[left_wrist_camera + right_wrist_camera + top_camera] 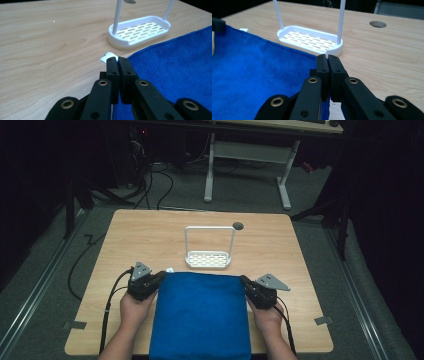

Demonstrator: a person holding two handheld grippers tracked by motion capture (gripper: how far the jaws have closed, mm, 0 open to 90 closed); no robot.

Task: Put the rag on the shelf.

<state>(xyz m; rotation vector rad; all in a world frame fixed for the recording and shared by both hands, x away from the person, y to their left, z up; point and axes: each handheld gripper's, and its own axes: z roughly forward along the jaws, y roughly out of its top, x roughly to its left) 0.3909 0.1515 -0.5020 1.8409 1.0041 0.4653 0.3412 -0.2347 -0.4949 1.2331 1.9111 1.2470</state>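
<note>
Cloth: blue towel (200, 315) flat on the table (125, 240), near edge hanging over my side; far edge runs straight across btwn my two grippers.
Left gripper (159, 277): in my left hand, jaws pinched tight on the towel's far-left corner. In the left gripper view (117, 59) the blue fabric sits btwn the pads, w/ a small white tag (107, 55) poking out just past the tips.
Right gripper (245, 281): in my right hand, jaws clamped on the far-right corner. Right gripper view (327, 57) shows the fabric edge caught btwn the pads.
Rack: white slotted tray w/ tall loop handle (209, 257), upright, mid-table, just beyond the towel's far edge, not touching it.
Hole: round cable hole (238, 225) in the tabletop, past the rack, to its right.
Hands: forearms come in from the bottom, one either side of the towel.
</note>
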